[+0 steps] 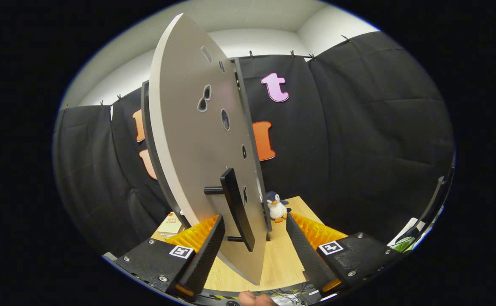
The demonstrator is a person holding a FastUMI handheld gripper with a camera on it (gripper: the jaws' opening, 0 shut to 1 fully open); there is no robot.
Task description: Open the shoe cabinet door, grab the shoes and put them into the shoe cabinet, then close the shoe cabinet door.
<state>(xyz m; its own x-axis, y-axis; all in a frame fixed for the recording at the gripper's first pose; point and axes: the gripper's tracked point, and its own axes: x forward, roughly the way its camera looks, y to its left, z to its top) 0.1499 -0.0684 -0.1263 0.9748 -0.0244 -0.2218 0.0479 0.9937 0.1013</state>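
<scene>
Door [196, 140] work is where I am: the shoe cabinet door stands swung out edge-on, its black handle [236, 208] between my fingers [254, 250], which are spread wide and grip nothing. Right of it, a toy penguin [276, 207] sits far on the counter [282, 259]. I see no shoes, so loading and closing seem left.

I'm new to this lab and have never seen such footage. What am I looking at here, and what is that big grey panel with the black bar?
The camera rides on a hand-held gripper and looks forward along its two fingers. They are open, one on each side of the black handle of the shoe cabinet door, the grey panel seen nearly edge-on. Nothing is gripped. Beyond them, a toy penguin stands on the wooden table, and a book lies past the door.
</scene>
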